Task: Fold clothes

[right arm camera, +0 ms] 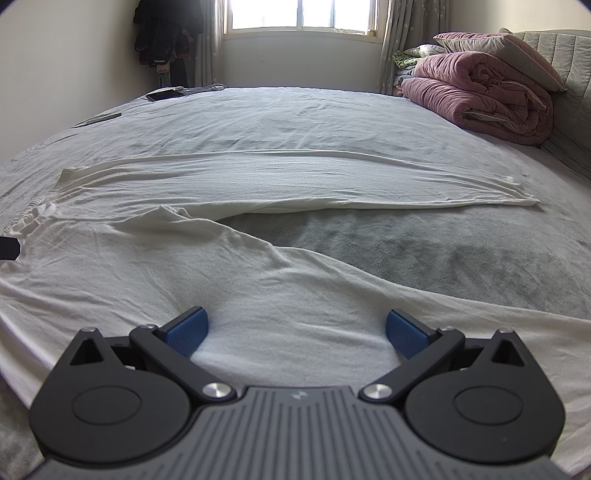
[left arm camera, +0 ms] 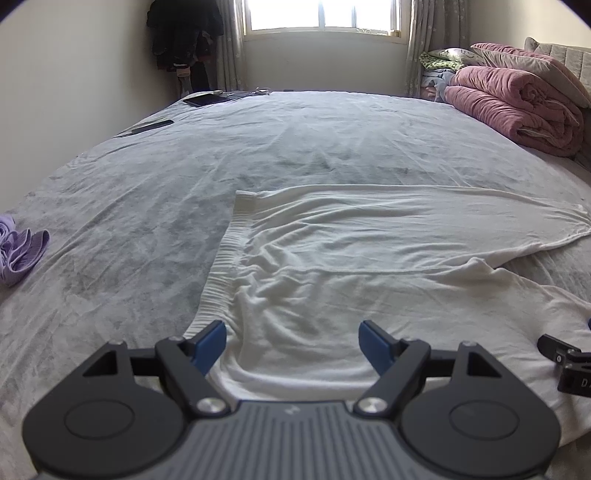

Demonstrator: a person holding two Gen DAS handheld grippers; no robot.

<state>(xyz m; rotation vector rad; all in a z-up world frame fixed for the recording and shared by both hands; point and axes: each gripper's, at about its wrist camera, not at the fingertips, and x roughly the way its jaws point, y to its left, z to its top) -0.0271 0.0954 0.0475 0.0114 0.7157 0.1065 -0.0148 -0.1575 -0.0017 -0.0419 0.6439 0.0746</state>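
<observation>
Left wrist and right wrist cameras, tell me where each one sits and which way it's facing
Left wrist: sits on the left gripper, angled down across the bed toward the window; sees the white pants' waistband, its own open blue fingers, and the right gripper's tip.
Right wrist: sits on the right gripper, same heading; sees the pant legs and its own open fingers.
Shared: the white pants, grey bed sheet, pink quilt, window.

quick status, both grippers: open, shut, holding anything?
Left gripper: open, jaws wide over the waistband end of the white trousers, gripping nothing.
Right gripper: open, jaws wide over a leg of the trousers, gripping nothing.
</observation>
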